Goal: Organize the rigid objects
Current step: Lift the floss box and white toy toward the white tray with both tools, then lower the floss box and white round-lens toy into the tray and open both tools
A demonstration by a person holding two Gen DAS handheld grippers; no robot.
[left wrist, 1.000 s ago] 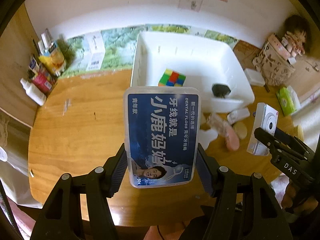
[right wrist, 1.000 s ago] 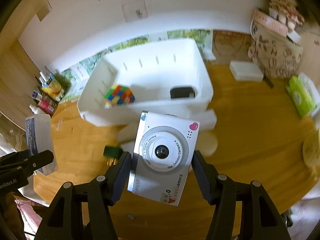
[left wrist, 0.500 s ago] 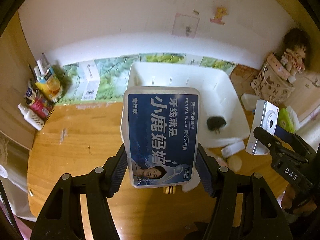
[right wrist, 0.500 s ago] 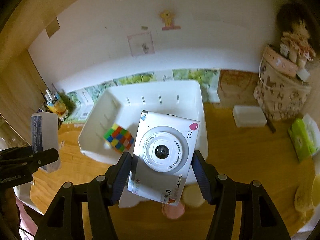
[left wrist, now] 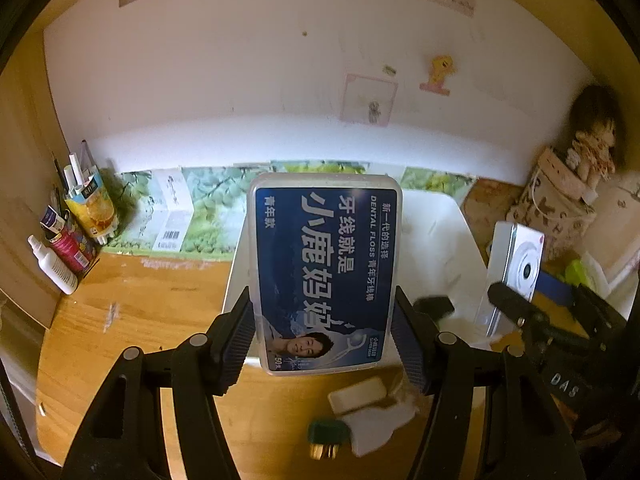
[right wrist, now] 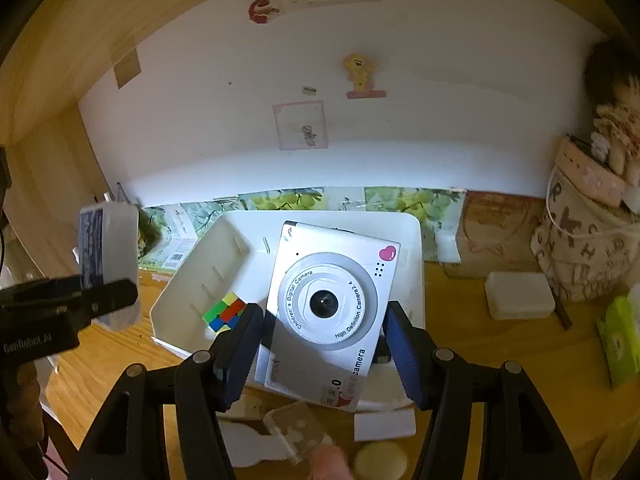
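My left gripper (left wrist: 324,336) is shut on a blue dental floss box (left wrist: 326,272) and holds it upright in the air before the white bin (left wrist: 444,248). My right gripper (right wrist: 324,346) is shut on a white children's camera (right wrist: 330,304) and holds it above the same white bin (right wrist: 208,276). Inside the bin lie a colourful puzzle cube (right wrist: 224,312) and a black plug (left wrist: 434,306). The floss box also shows in the right wrist view (right wrist: 106,256), and the camera shows in the left wrist view (left wrist: 520,264).
On the wooden table before the bin lie a white bar (left wrist: 358,394), a green-capped item (left wrist: 328,434) and a round pale disc (right wrist: 380,460). A pen holder and bottles (left wrist: 76,220) stand at the left. A patterned bag with a doll (right wrist: 588,220), a white box (right wrist: 518,294) and green tissues (right wrist: 618,340) are at the right.
Both grippers have risen and tilted up with their objects; the bin now sits lower and closer beneath them, and more wall is in view.
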